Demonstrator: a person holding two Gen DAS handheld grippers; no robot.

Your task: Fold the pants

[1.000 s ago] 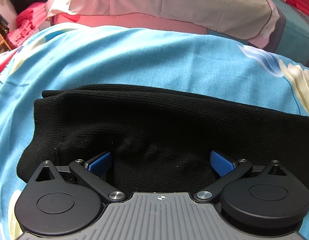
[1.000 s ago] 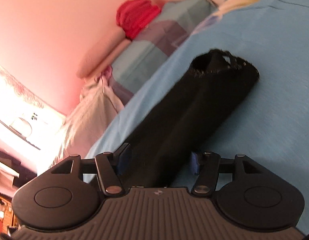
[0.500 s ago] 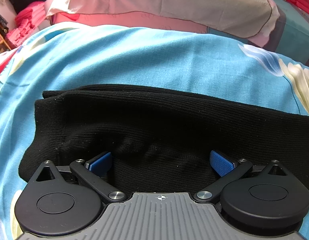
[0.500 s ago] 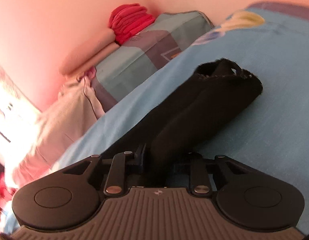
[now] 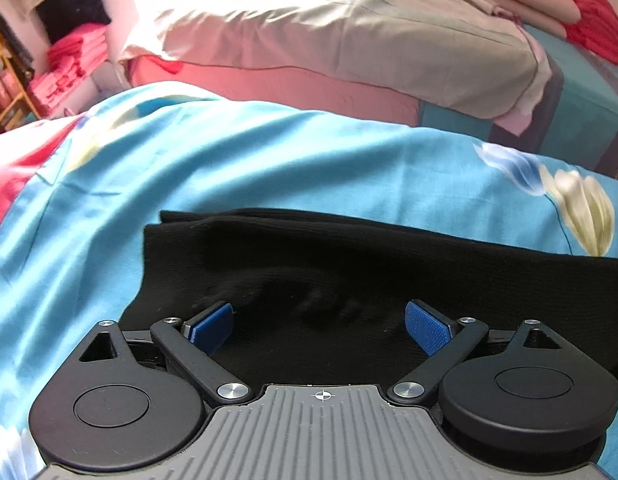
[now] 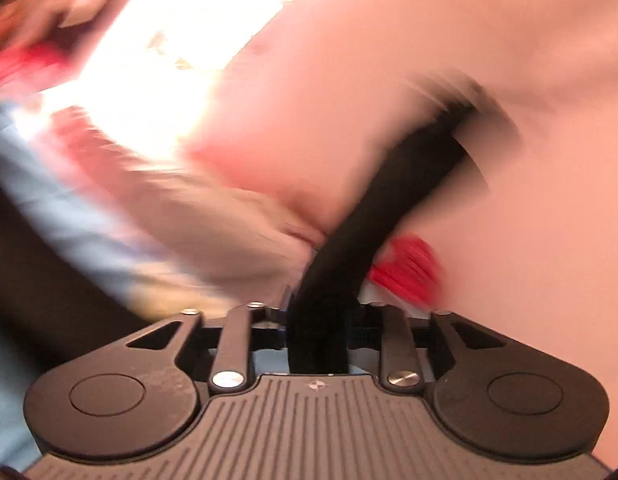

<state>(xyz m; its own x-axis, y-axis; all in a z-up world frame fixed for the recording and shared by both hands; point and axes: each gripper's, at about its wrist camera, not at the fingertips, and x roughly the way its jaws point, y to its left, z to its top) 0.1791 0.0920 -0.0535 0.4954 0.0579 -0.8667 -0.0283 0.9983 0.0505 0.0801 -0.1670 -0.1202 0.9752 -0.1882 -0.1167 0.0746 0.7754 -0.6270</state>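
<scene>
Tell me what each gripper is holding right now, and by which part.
The right gripper is clamped on the black pants, on a bunched stretch of one leg short of its end. The left gripper is open over the pants, holding nothing.

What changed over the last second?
The right gripper closed on the pants and swung them up off the bed; its view is now motion-blurred. The left gripper pulled back slightly but kept its jaws open over the pants, which stay flat on the sheet.
</scene>
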